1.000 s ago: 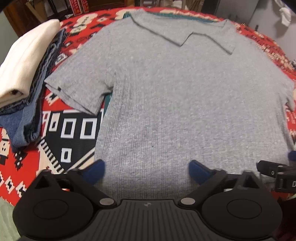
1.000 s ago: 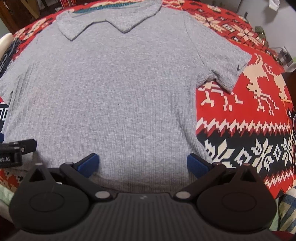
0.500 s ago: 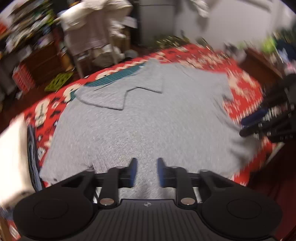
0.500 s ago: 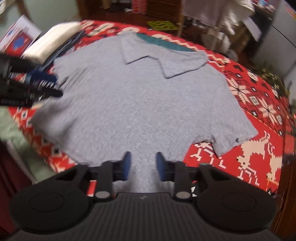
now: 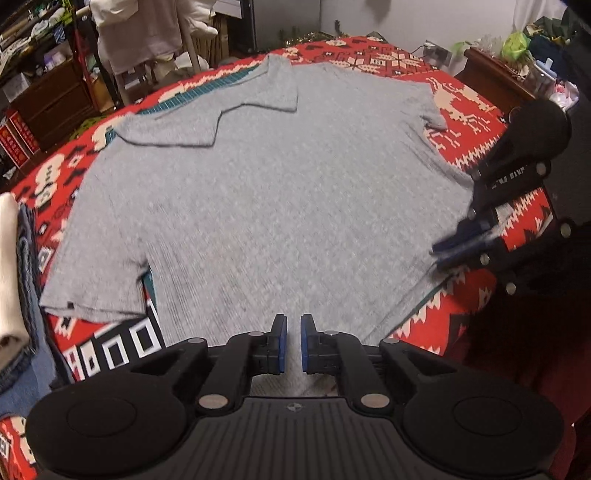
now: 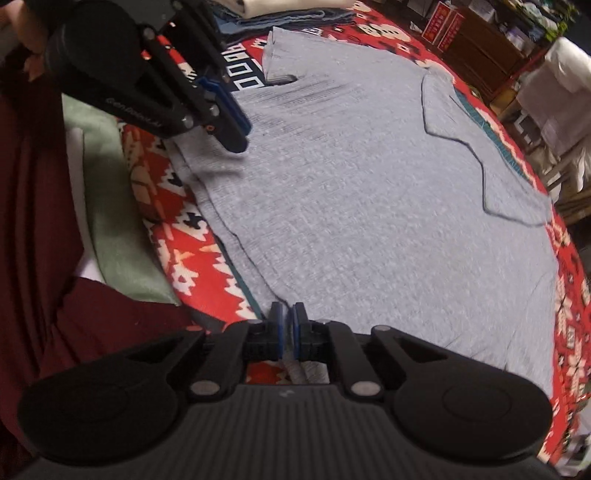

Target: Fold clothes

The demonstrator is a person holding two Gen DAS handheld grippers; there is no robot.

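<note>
A grey polo shirt (image 5: 266, 206) lies flat, front up, on a red patterned blanket (image 5: 469, 122), its collar (image 5: 221, 122) at the far side. My left gripper (image 5: 291, 321) is shut on the shirt's near hem, toward the left corner, with grey cloth between the blue pads. In the right wrist view the shirt (image 6: 369, 229) stretches away, and my right gripper (image 6: 288, 310) is shut on the hem at the other corner. Each gripper shows in the other's view: the right gripper (image 5: 439, 254) is blurred at the right edge, and the left gripper (image 6: 238, 142) pinches slightly raised cloth.
A stack of folded clothes (image 5: 14, 258), white on top of denim, sits at the blanket's left edge. A pale green cloth (image 6: 110, 221) and a person's maroon clothing (image 6: 37, 258) border the near side. Wooden furniture (image 5: 51, 107) and hanging clothes (image 5: 140, 33) stand beyond the bed.
Both grippers were open over the hem a second ago. They have shut on the hem, and each has swung outward to a corner, so both views now look across the shirt.
</note>
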